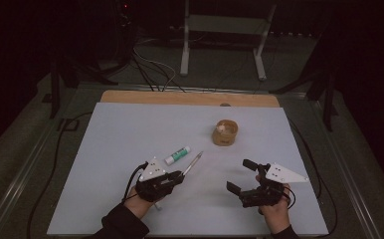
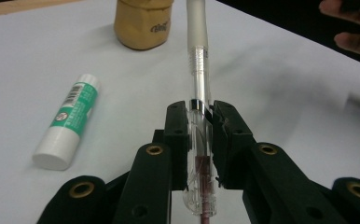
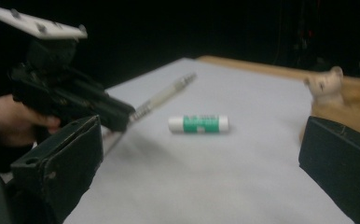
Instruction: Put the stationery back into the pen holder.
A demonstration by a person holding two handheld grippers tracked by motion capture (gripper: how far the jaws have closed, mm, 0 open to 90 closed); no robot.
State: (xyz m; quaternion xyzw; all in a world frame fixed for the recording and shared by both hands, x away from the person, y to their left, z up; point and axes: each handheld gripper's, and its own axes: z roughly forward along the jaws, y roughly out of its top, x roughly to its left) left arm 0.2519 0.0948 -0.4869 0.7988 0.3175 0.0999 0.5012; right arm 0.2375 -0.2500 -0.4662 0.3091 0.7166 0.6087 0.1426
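In the left gripper view my pen (image 2: 199, 116) is cut off at top and bottom; left fingers (image 2: 177, 135) clamp it at centre. My right gripper (image 1: 240, 176) is spread wide, holding nothing.

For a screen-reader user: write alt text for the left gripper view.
The left gripper has its two black fingers shut on a clear pen that points away over a white table. A green-and-white glue stick lies to the left, and a tan wooden holder stands beyond.
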